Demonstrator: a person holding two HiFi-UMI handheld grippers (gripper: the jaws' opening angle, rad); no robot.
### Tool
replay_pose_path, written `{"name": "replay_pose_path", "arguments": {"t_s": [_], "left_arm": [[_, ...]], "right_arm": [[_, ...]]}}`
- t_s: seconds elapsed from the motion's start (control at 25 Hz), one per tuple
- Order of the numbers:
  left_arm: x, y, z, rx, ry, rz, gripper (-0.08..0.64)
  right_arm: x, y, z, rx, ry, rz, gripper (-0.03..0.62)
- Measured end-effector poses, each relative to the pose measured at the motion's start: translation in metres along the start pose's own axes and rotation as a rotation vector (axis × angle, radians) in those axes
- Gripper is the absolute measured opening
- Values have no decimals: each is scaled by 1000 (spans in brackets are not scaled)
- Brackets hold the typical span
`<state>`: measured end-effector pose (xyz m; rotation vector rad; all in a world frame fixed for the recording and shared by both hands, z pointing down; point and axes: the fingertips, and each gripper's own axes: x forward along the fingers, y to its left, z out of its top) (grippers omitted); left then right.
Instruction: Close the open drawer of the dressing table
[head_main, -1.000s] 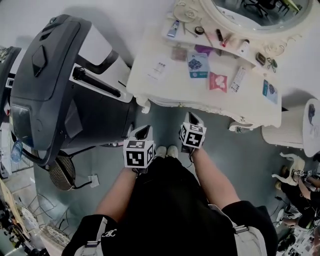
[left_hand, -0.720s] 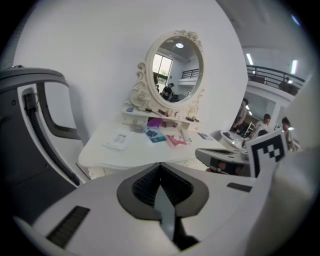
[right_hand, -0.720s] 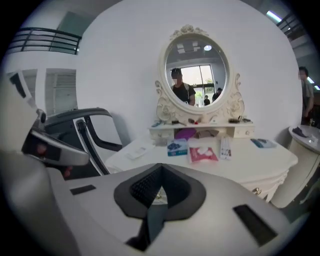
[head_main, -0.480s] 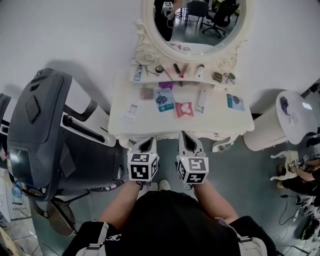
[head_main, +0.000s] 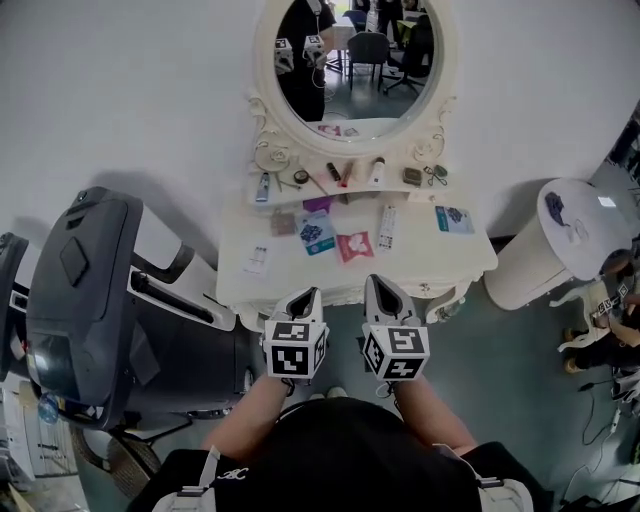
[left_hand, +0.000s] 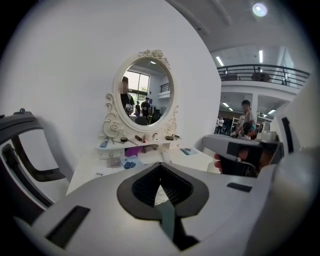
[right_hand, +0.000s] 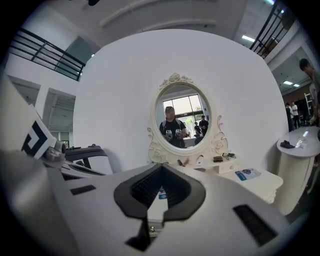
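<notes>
Dressing table (head_main: 430, 262) now sits square and centred ahead, with the oval mirror (head_main: 345, 60) above it fully in view. A second ago it lay off at a slant, and both grippers hung over the floor short of it. The person has swung round to face it.

Left gripper (head_main: 306, 297) and right gripper (head_main: 380, 285) are now side by side, tips at the table's front edge near its middle; touching or just short, can't tell. Both claws are pressed together at the tips with nothing pinched; only the tabletop shows through the pad gap.

Drawer would be in the table's front, below the top's edge. No pulled-out drawer shows; the grippers and the steep angle hide that face.

Judgement: this fits lining up to push it in, or a drawer already flush. Black machine (head_main: 80, 300) stands left of the table.
</notes>
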<state>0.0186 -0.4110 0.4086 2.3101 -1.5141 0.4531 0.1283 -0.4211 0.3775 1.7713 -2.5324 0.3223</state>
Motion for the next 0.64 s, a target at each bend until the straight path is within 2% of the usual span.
{"name": "replay_pose_path", "arguments": {"t_s": [0.12,0.36,0.64], "left_arm": [[1,-4,-2,-23,19,-19,8],[3,-6,-2,13,32,-44,8],[7,-4,-7,35,55,-53,8]], "right_arm": [[-1,-5,-7,7,19,-12,9],[-5,-15,-14,33,36,-63,11],[-7,-10,-19,51,35,-71,11]]}}
